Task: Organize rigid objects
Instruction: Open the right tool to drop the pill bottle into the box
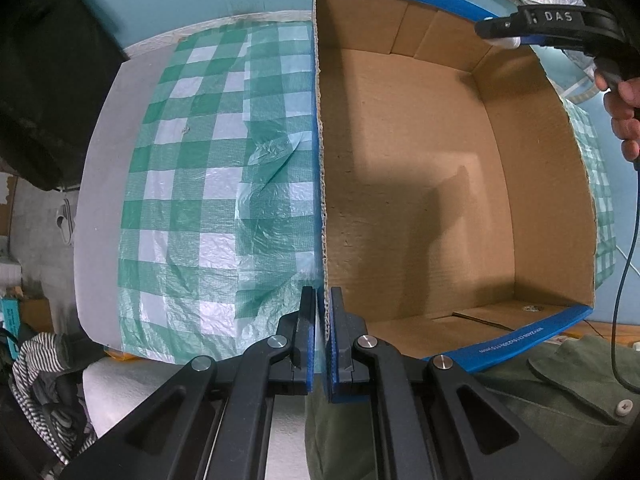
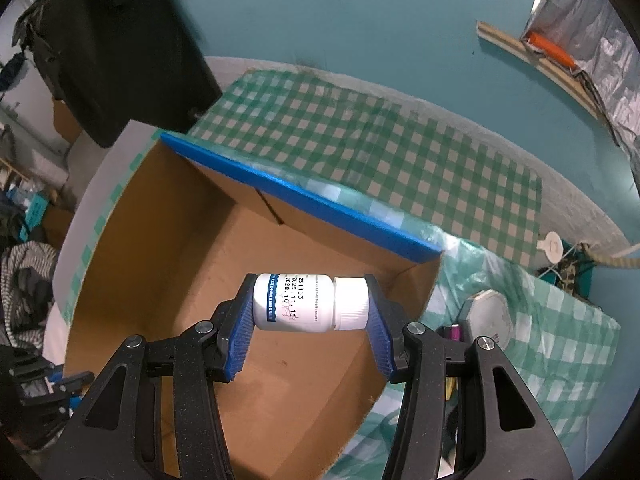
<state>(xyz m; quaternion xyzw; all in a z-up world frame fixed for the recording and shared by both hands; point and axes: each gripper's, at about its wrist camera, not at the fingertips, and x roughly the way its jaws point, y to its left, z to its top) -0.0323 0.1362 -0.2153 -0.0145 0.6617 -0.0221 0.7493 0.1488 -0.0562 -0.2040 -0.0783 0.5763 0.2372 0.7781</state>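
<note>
The step in hand looks like loading the cardboard box point(image 2: 248, 280): the right gripper point(image 2: 310, 304) holds a white pill bottle point(image 2: 310, 302) lying sideways, jaws pressed on its base and cap, above the open box near its right wall. The left gripper point(image 1: 322, 336) has its jaws nearly closed on the box's left wall point(image 1: 322, 184), steadying it on the checked tablecloth point(image 1: 208, 168). The box floor is bare. Next the bottle should be lowered to the floor before the jaws widen.

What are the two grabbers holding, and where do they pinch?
The right gripper holds a white pill bottle end to end, base and cap. The left gripper pinches the cardboard box's side wall.
</note>
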